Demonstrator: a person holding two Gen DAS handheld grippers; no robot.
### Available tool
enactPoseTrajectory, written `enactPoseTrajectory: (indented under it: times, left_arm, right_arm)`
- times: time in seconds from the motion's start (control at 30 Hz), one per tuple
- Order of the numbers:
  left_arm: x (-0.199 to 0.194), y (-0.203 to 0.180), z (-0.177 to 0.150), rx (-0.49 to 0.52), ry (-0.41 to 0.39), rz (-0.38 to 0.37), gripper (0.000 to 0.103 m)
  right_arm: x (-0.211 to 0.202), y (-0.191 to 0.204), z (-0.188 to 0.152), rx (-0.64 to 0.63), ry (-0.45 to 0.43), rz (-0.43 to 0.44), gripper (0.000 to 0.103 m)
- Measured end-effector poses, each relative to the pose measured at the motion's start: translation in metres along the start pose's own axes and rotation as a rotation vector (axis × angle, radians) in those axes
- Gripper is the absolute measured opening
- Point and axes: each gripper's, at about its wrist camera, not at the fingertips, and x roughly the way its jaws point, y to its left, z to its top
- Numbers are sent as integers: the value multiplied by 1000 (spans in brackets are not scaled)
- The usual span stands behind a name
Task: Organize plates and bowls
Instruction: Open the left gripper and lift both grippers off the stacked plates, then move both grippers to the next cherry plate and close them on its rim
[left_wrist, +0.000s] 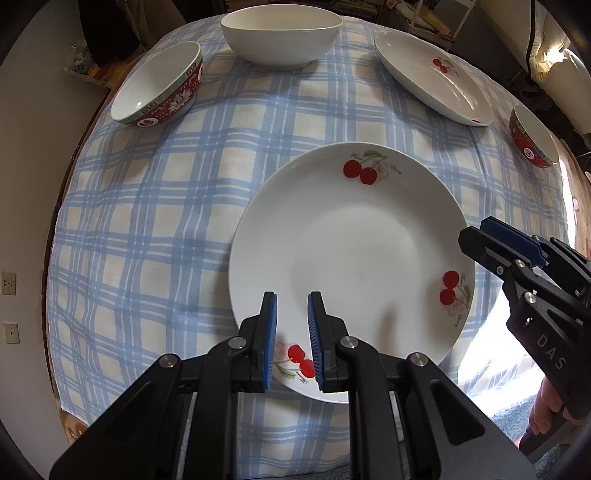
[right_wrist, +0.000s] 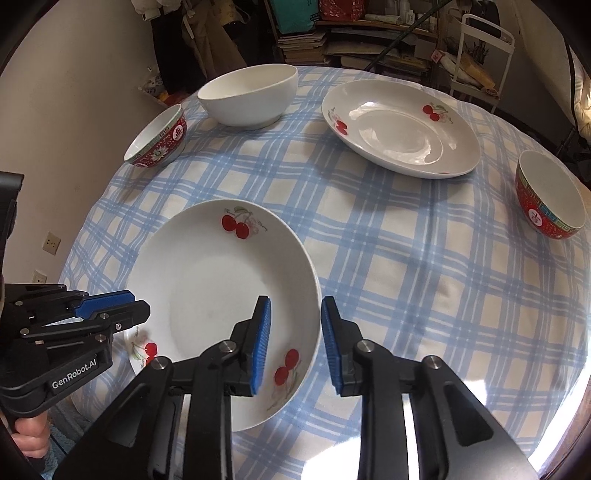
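A white cherry-print plate (left_wrist: 351, 258) (right_wrist: 207, 280) lies on the checked tablecloth near the front. My left gripper (left_wrist: 292, 299) (right_wrist: 142, 308) points down over its near rim, jaws a narrow gap apart, with the plate's cherry print showing between the pads. My right gripper (right_wrist: 295, 302) (left_wrist: 476, 230) is open and straddles the plate's right rim, one pad inside and one outside, neither pressing it. Farther back are a second cherry plate (left_wrist: 432, 81) (right_wrist: 399, 129), a plain white bowl (left_wrist: 280, 33) (right_wrist: 247, 96) and two red patterned bowls (left_wrist: 159, 88) (right_wrist: 550, 195).
The round table's cloth (right_wrist: 406, 258) lies bare between the dishes at centre and right. Shelves of books (right_wrist: 306, 44) and a white cart (right_wrist: 484, 48) stand beyond the far edge. A wall with outlets (right_wrist: 51, 243) is at the left. A hand (right_wrist: 29, 439) holds the left gripper's handle.
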Motion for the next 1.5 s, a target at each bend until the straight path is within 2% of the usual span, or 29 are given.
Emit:
enactPoseTrajectory:
  times: [0.07,0.13,0.27,0.33,0.37,0.43,0.47,0.5,0.6,0.63,0.8,0.97,1.17,1.27,1.37,1.47,1.5]
  left_arm:
    - [-6,2,2,-2,-12,4,17]
    - [-12,1,4,-10,-17,7,18]
    - [-34,0,12,-7,-59,51,22]
    - [-45,-1,17,-2,-74,59,29]
    - [-49,-2,20,0,-75,62,31]
    - [-55,-5,29,-3,-84,67,47]
    - [-58,-7,33,-2,-99,75,50]
    - [-62,-10,37,2,-113,87,57]
    - [-68,-17,53,7,-135,101,83]
    - [-69,-20,57,5,-144,97,89]
    - [-66,-33,82,2,-174,85,89]
    - [-62,-36,105,-78,-251,94,89]
    - [-38,-48,139,-90,-235,72,89]
    - [-20,-51,157,-109,-210,43,89]
    - [-1,-58,170,-109,-187,39,89]
    - [17,-65,179,-95,-166,35,89]
    - [22,-67,182,-90,-158,34,89]
  right_arm:
    - [-6,-1,2,6,-14,7,33]
    - [-15,-4,5,16,-36,-2,49]
    - [-34,-14,15,48,-66,0,62]
    - [-44,-20,20,62,-89,-24,75]
    - [-49,-24,22,71,-98,-34,78]
    - [-58,-33,27,104,-119,-40,85]
    - [-62,-38,30,118,-126,-36,87]
    - [-66,-42,34,127,-133,-33,91]
    - [-78,-55,46,120,-161,-66,100]
    - [-81,-59,50,116,-174,-82,101]
    - [-88,-87,75,132,-220,-118,103]
    - [-82,-117,101,148,-225,-85,103]
    - [-65,-150,127,145,-220,-93,103]
    - [-51,-161,140,124,-206,-122,100]
    - [-34,-172,149,133,-182,-107,93]
    - [-12,-181,158,127,-149,-107,84]
    - [-4,-183,162,121,-135,-108,77]
